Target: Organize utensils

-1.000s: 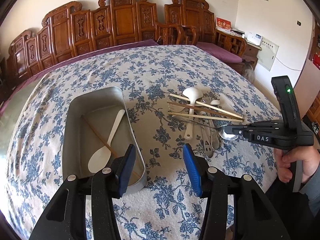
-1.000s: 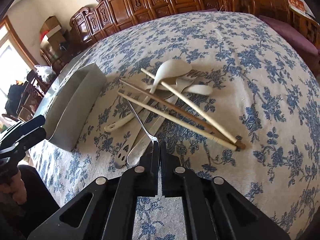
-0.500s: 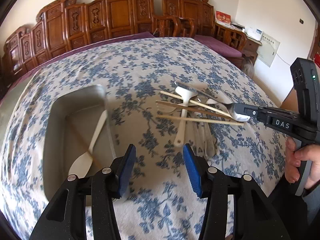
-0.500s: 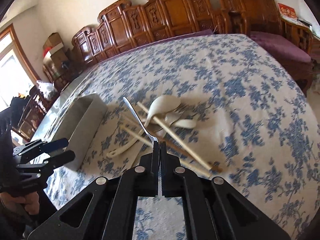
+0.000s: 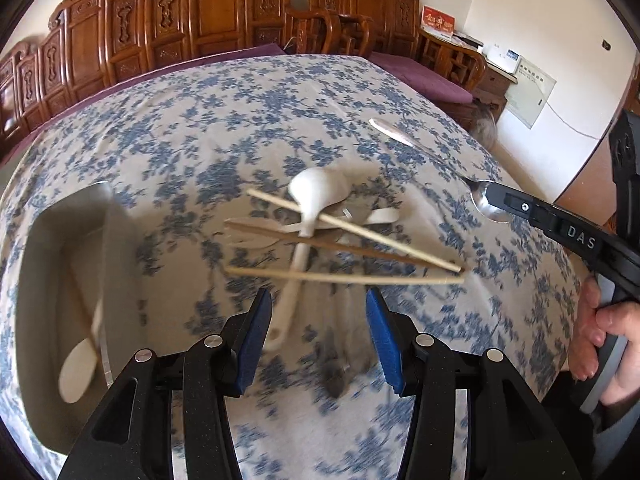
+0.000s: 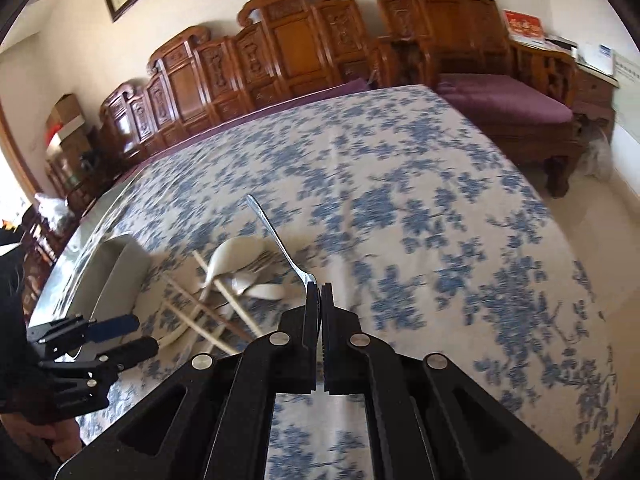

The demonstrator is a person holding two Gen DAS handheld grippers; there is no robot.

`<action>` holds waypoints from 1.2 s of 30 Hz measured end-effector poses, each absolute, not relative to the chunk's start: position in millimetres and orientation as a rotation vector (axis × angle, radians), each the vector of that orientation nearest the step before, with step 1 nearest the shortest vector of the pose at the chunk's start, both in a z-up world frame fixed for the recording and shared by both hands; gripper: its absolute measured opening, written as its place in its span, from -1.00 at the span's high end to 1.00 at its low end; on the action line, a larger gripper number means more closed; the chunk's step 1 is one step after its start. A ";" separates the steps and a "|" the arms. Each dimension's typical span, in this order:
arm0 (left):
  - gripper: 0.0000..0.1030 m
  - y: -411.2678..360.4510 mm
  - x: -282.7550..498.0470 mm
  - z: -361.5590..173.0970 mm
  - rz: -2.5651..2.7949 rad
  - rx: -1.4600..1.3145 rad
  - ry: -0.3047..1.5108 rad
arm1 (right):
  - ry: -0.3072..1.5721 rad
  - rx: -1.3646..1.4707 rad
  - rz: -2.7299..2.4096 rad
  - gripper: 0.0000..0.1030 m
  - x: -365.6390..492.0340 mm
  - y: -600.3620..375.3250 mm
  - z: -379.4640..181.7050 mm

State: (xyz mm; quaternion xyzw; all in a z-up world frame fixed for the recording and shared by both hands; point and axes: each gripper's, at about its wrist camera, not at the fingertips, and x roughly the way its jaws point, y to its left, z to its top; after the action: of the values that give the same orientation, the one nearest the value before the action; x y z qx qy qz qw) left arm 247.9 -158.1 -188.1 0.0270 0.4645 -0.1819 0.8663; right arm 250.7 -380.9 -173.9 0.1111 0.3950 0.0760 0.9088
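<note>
Two utensils lie in the tray [image 5: 52, 248] at far left — a white spoon [image 5: 80, 364] and a brown chopstick [image 5: 82, 296], both blurred. Right of the tray, on the floral cloth [image 5: 248, 112], sits the pile: a white ladle [image 5: 316, 196] crossed by three chopsticks [image 5: 344, 276], with metal pieces beneath that are too smeared to name. The left gripper [image 5: 316, 336] hangs just before the pile, its blue pads [image 5: 252, 332] spread wide with nothing between them; the ladle's handle end lies near the left pad. Farther right, the right gripper [image 6: 321, 292] is clamped on a metal spoon [image 6: 276, 236] — its bowl [image 5: 486, 200] is pinched at the fingertips, the handle pointing away, lifted clear of the cloth and beyond the pile's right end.
</note>
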 end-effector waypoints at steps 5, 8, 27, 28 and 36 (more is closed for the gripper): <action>0.09 -177.0 259.4 -196.9 -0.335 0.028 0.997 | 0.817 0.262 0.136 0.95 252.6 -392.1 -176.0; 0.09 -185.6 268.4 -204.4 -0.286 0.015 1.020 | 0.813 0.266 0.143 0.95 252.6 -390.6 -174.9; 0.09 -185.8 268.8 -207.5 -0.203 -0.007 1.027 | 0.811 0.275 0.167 0.94 251.4 -380.9 -172.5; 0.09 -188.2 270.2 -206.5 -0.199 -0.003 1.024 | 0.810 0.276 0.166 0.94 251.4 -380.9 -172.3; 0.02 -191.8 282.9 -217.3 -0.132 0.027 1.067 | 0.807 0.278 0.166 0.94 251.6 -381.4 -171.9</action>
State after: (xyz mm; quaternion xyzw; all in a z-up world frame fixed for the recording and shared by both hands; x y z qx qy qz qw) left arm 282.9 -191.8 -217.3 0.0129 0.5084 -0.0629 0.8587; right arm 251.6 -381.4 -171.9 0.1344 0.3910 0.0804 0.9070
